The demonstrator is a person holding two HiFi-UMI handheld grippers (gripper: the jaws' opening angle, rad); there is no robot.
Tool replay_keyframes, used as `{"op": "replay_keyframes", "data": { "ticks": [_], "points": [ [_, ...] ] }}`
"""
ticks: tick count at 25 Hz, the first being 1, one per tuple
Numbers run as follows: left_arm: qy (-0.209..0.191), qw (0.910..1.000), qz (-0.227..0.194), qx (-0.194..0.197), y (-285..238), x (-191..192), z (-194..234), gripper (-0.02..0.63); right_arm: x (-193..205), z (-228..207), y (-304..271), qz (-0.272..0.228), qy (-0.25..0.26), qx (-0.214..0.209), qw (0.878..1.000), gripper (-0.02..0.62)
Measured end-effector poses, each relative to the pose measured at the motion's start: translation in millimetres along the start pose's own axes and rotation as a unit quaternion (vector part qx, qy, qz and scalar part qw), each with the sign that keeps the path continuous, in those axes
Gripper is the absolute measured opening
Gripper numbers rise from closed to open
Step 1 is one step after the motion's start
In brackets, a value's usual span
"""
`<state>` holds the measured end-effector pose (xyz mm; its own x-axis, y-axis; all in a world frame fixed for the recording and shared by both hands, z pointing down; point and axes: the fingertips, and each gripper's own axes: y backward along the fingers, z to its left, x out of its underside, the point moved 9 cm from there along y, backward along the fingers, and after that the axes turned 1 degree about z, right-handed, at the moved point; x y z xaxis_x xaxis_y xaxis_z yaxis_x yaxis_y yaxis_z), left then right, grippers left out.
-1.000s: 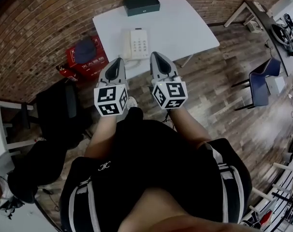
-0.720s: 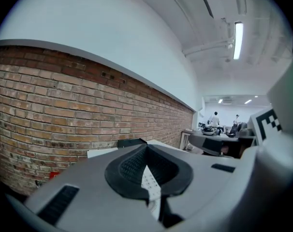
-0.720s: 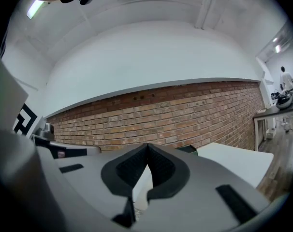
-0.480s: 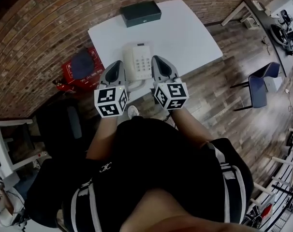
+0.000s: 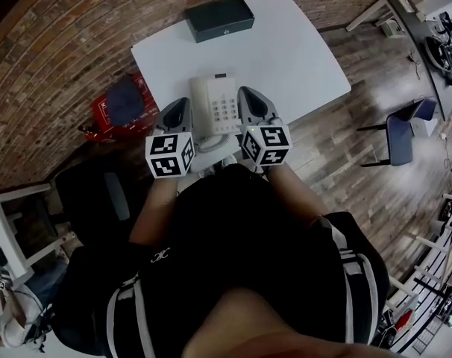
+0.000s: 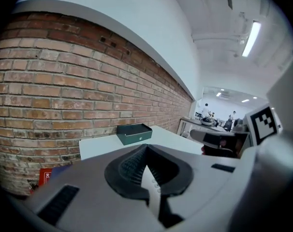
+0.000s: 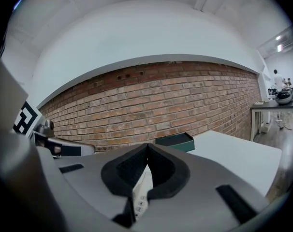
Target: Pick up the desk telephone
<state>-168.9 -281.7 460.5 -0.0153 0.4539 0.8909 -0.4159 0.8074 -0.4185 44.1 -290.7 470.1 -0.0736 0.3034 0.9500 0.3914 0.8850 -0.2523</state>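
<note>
The white desk telephone [image 5: 218, 109] lies on the white table [image 5: 293, 51] near its front edge, keypad up, with its handset along the left side. My left gripper [image 5: 179, 104] is just left of the phone, my right gripper [image 5: 248, 94] just right of it, both a little above the table. Both are shut with nothing between their jaws. In the left gripper view the jaws meet at the tips [image 6: 145, 147], and a strip of the telephone [image 6: 154, 185] shows in the gap below. The right gripper view shows the same: closed tips [image 7: 147, 147] and the phone's keys [image 7: 141, 192].
A dark green box [image 5: 219, 17] sits at the table's far edge by the brick wall. A red crate [image 5: 120, 103] with a dark bag stands on the floor left of the table. A blue chair [image 5: 403, 129] is off to the right on the wooden floor.
Both grippers have come forward and down toward the table. They were short of the telephone before and now flank it. Their jaws stayed shut.
</note>
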Motion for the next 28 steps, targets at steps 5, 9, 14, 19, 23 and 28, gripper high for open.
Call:
{"op": "replay_keyframes", "data": {
  "ticks": [5, 9, 14, 19, 23, 28],
  "points": [
    [0.022, 0.9993, 0.029, -0.013, -17.6, 5.8, 11.3, 0.0, 10.9, -20.0, -23.3, 0.044, 0.01, -0.003, 0.999, -0.002],
    [0.055, 0.9975, 0.042, 0.013, -34.5, 12.2, 22.8, 0.0, 23.7, -31.1, -41.6, 0.082, -0.015, -0.019, 0.996, 0.0],
    [0.125, 0.9866, 0.071, 0.076, -53.8, 33.5, 30.8, 0.157, 48.8, -45.8, -57.8, 0.131, -0.065, -0.057, 0.988, 0.074],
    [0.182, 0.9712, 0.118, 0.099, -73.8, 58.2, 43.3, 0.252, 71.2, -61.7, -73.8, 0.179, -0.091, -0.059, 0.978, 0.098],
    [0.238, 0.954, 0.135, 0.122, -89.2, 77.3, 55.4, 0.261, 87.8, -67.0, -86.3, 0.21, -0.103, -0.068, 0.97, 0.111],
    [0.289, 0.9337, 0.144, 0.155, -106.8, 89.4, 63.6, 0.282, 106.0, -76.2, -96.1, 0.244, -0.137, -0.073, 0.957, 0.144]
  ]
}}
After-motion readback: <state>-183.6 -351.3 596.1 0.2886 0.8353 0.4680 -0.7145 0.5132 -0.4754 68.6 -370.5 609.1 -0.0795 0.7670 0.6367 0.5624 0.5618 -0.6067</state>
